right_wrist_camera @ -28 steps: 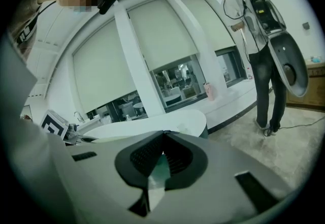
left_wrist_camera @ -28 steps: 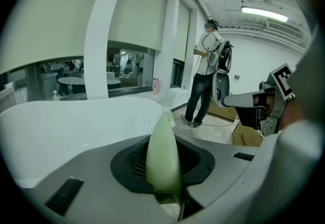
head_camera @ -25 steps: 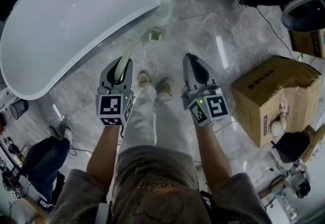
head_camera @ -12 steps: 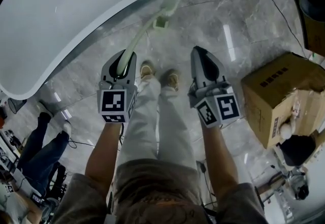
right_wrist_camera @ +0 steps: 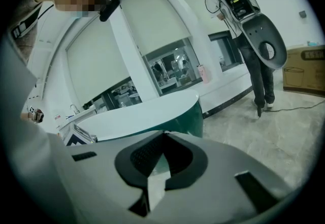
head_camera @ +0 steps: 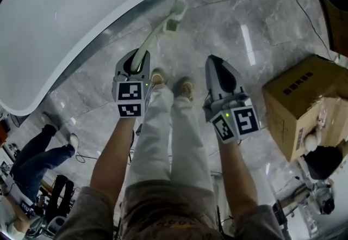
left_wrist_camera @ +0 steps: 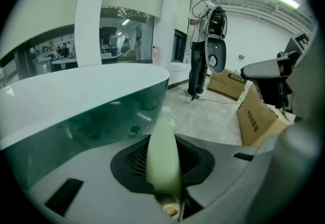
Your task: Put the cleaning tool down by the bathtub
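Grip lies with our left gripper [head_camera: 137, 60]: its jaws are closed narrowly on the handle end of the cleaning tool [head_camera: 157, 31], a pale green long-handled brush. The tool's long axis runs straight out from those jaws towards the bathtub [head_camera: 65, 21], so its head sits just beside the tub's outer wall, over the marble floor [head_camera: 234, 21]. We cannot tell whether the head already touches the floor. Our right gripper [head_camera: 213, 63] is empty with its jaws drawn together, and it stands farther from the bathtub than the left, so the left hand alone does the work. We judge the coming move to be a lowering along that same line, laying the handle flat beside the tub before the jaws let go.
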`<state>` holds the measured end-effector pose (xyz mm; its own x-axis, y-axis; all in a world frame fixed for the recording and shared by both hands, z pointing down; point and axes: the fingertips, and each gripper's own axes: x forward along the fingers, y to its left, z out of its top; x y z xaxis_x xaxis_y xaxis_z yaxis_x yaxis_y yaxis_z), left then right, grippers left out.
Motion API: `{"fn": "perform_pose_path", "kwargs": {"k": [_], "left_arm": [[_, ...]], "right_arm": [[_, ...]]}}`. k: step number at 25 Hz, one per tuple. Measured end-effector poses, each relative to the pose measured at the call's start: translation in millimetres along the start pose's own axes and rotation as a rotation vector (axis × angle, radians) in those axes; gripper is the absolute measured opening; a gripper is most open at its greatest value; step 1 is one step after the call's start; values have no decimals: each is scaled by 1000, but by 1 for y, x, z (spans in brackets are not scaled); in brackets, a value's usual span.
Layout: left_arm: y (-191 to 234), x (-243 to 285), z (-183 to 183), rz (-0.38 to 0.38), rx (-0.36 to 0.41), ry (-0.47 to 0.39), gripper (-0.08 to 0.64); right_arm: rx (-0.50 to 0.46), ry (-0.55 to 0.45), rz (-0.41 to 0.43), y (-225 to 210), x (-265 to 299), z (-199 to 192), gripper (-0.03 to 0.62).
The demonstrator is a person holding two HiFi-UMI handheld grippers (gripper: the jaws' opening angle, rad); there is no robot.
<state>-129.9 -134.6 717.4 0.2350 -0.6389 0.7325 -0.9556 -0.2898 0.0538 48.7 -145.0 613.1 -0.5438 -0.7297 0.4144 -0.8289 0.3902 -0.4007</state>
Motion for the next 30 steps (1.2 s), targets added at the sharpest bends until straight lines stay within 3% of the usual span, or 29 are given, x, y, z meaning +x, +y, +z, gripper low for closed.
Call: {"fn": "perform_pose_path", "kwargs": {"k": [9, 16, 30], "left_arm": [[5, 65, -31, 31, 26, 132, 92], [8, 113, -65, 55, 36, 298, 92], [7, 174, -104, 55, 192, 528, 89]], "right_arm": [[16, 6, 0, -9, 5, -2, 0], [30, 31, 16, -14, 7, -9, 0], [73, 68, -10, -42, 15, -23, 0]]}}
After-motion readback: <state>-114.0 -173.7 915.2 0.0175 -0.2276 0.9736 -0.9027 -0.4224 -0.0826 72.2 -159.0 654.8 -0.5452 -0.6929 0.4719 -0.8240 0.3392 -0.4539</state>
